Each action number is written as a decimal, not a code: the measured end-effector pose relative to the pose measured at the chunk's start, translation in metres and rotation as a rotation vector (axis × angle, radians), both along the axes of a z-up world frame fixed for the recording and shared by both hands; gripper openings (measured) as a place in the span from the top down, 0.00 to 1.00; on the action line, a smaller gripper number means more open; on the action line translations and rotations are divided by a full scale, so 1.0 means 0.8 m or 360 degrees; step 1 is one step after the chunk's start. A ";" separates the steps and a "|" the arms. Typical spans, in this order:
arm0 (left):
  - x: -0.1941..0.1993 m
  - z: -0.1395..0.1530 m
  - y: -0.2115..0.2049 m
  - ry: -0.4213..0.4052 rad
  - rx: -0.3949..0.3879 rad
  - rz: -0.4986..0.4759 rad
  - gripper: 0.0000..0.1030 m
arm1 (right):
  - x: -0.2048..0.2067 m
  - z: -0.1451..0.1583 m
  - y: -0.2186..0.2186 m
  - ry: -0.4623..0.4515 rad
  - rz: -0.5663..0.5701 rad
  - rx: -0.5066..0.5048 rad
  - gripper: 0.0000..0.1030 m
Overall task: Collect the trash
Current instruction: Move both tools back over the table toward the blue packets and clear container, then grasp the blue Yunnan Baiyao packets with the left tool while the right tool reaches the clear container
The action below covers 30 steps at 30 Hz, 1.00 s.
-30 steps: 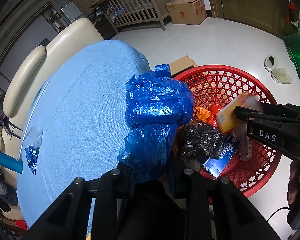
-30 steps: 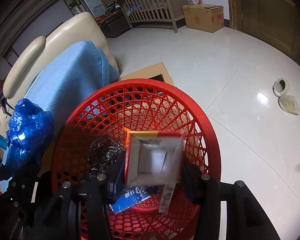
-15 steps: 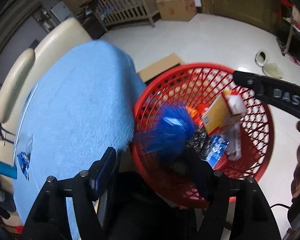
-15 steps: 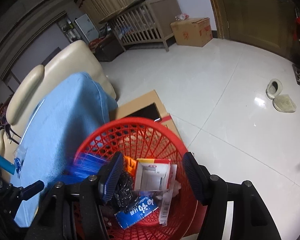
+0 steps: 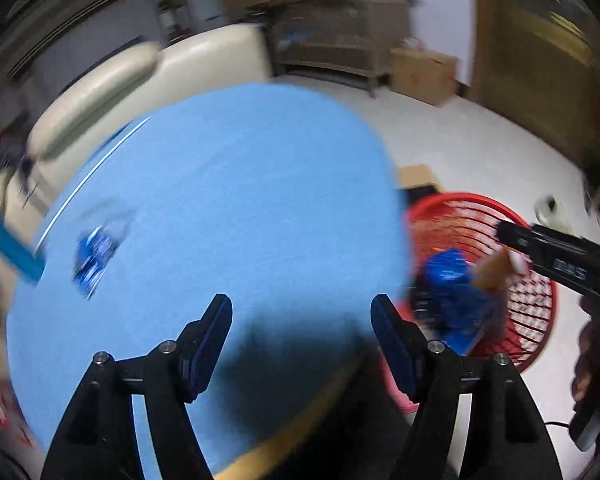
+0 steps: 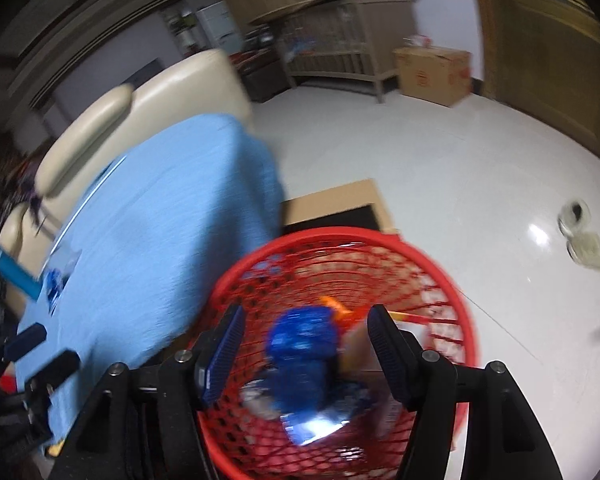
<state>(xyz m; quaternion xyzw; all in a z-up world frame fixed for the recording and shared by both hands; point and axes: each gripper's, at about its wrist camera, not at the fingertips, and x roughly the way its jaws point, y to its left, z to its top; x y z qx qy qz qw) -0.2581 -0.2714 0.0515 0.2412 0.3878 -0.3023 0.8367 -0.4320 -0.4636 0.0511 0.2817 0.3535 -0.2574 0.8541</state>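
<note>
A red mesh basket (image 6: 452, 280) stands on the floor beside the blue-covered table (image 5: 220, 208). A crumpled blue plastic bag (image 6: 302, 344) lies in it on other trash, next to a blurred cardboard box (image 5: 496, 270). My left gripper (image 5: 302, 326) is open and empty over the table's near edge. My right gripper (image 6: 304, 346) is open and empty above the basket; it also shows in the left wrist view (image 5: 560, 264). A small blue wrapper in clear plastic (image 5: 94, 256) lies at the table's left side, also seen in the right wrist view (image 6: 56, 280). Both views are motion-blurred.
A cream sofa (image 5: 148, 76) stands behind the table. A blue tube (image 5: 8, 244) lies at the table's left edge. Flat cardboard (image 6: 336, 204) lies on the white floor behind the basket. A cardboard box (image 6: 432, 76) and a wooden crib (image 6: 340, 48) stand far back.
My left gripper has opened and let the blue bag drop into the basket, then swung left over the table. My right gripper has let go of the box and pulled back.
</note>
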 end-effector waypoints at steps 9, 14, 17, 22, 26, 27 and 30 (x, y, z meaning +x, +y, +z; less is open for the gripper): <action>0.059 -0.002 0.180 0.0089 -0.0172 0.0563 0.29 | 0.091 0.025 0.106 0.0071 0.0394 -0.0089 0.32; 0.066 -0.014 0.234 0.0121 -0.0253 0.0684 0.29 | 0.143 0.016 0.167 0.0147 0.0613 -0.0090 0.32; 0.066 -0.026 0.252 0.0148 -0.0278 0.0696 0.29 | 0.169 0.013 0.192 0.0166 0.0707 -0.0082 0.32; 0.073 -0.041 0.270 0.0181 -0.0302 0.0665 0.29 | 0.231 0.014 0.226 0.0219 0.0836 -0.0101 0.32; 0.079 -0.038 0.280 0.0169 -0.0325 0.0644 0.29 | 0.292 0.025 0.244 0.0231 0.0942 -0.0151 0.32; 0.080 -0.039 0.281 0.0167 -0.0328 0.0641 0.29 | 0.308 0.031 0.246 0.0227 0.0971 -0.0165 0.32; 0.085 -0.042 0.286 0.0180 -0.0343 0.0632 0.29 | 0.363 0.045 0.258 0.0204 0.1058 -0.0198 0.32</action>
